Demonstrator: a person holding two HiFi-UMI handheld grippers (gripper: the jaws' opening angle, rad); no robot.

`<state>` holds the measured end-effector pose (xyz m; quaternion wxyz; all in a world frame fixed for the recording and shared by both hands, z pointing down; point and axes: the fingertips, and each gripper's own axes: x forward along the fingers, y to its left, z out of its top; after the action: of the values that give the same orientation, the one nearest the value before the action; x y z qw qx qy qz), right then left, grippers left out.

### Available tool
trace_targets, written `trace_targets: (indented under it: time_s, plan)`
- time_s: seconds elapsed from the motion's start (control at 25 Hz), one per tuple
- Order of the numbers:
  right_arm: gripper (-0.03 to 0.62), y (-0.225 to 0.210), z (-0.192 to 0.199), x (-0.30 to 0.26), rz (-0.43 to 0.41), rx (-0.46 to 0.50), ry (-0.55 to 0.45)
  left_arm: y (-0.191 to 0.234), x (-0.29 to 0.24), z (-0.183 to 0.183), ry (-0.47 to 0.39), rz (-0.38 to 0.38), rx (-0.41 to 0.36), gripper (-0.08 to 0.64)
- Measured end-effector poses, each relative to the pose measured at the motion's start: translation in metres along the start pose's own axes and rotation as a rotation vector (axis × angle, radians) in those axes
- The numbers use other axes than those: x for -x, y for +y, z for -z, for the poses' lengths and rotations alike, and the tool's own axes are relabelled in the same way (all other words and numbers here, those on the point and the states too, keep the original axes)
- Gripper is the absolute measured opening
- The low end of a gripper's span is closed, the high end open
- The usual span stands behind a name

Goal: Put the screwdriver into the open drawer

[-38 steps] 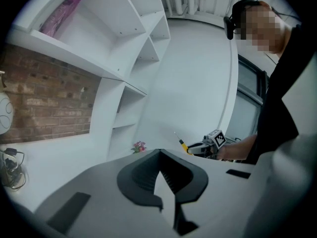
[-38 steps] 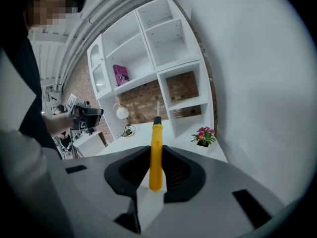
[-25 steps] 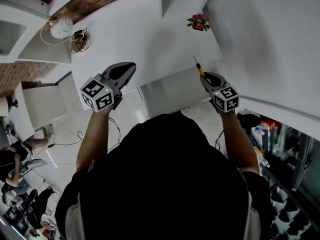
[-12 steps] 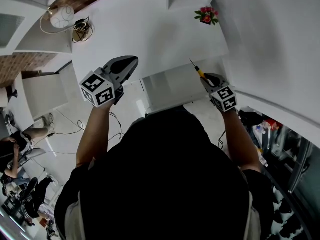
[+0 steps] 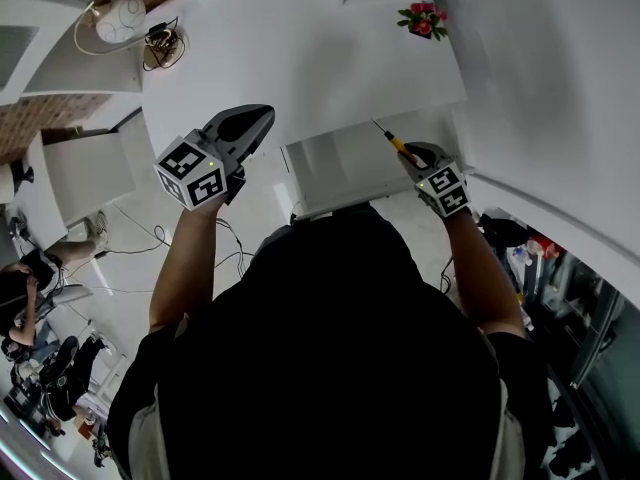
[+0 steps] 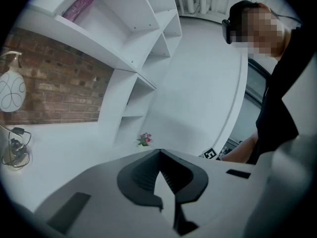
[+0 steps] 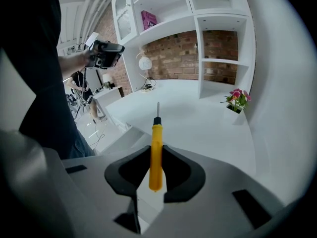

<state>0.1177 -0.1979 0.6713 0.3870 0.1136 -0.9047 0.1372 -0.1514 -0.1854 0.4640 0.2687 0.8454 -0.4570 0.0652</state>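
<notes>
Two grippers, one screwdriver (image 5: pixel 397 143), poised at the open drawer (image 5: pixel 335 173).
Clamped by its yellow handle in the right gripper (image 5: pixel 413 154), metal tip pointing outward, above the drawer's right part, not yet set down inside; pinched shut on nothing, the left gripper (image 5: pixel 260 118), just left of the drawer.

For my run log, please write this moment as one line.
right gripper: shut on screwdriver | left gripper: shut, empty | screwdriver: over open drawer, not yet inside
</notes>
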Motion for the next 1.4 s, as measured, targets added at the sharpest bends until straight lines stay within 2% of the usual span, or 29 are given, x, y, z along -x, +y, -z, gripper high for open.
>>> trace_targets:
  time_s: [0.88, 1.4]
  plan:
    - [0.083, 0.012, 0.079, -0.071, -0.128, 0.172, 0.231, 0.023, 0.005, 0.045, 0.045, -0.081, 0.083, 0.015]
    - [0.081, 0.012, 0.099, -0.108, -0.216, 0.226, 0.295, 0.03, 0.009, 0.063, 0.053, -0.141, 0.13, 0.015]
